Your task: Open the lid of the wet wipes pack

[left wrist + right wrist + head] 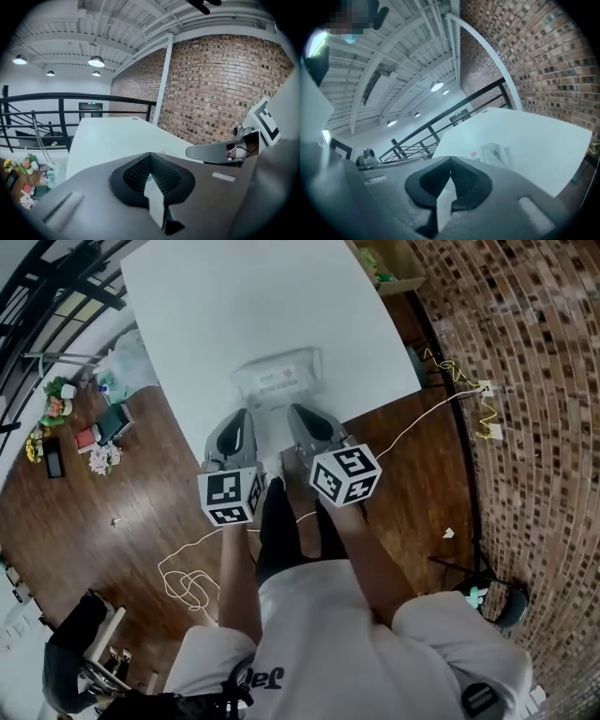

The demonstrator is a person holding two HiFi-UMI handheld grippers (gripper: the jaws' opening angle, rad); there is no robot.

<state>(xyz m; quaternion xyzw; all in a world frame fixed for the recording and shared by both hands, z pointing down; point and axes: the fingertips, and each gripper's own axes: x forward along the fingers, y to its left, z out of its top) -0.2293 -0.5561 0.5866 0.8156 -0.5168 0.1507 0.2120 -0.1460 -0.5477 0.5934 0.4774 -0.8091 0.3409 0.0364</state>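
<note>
White table (187, 296) carries the pack (278, 377) near its front edge, lid (281, 382) seemingly shut. Left gripper (241, 416) and right gripper (296, 412) hover just short of it, fingers (84, 197) closed on nothing. Likely the approach; next, one steadies the pack while the other lifts the lid.

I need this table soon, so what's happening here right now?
A person holds two grey grippers at the near edge of the white table. The left gripper and right gripper are both shut and empty, pointing toward a white wet wipes pack lying flat just beyond them. Neither touches it yet.
</note>
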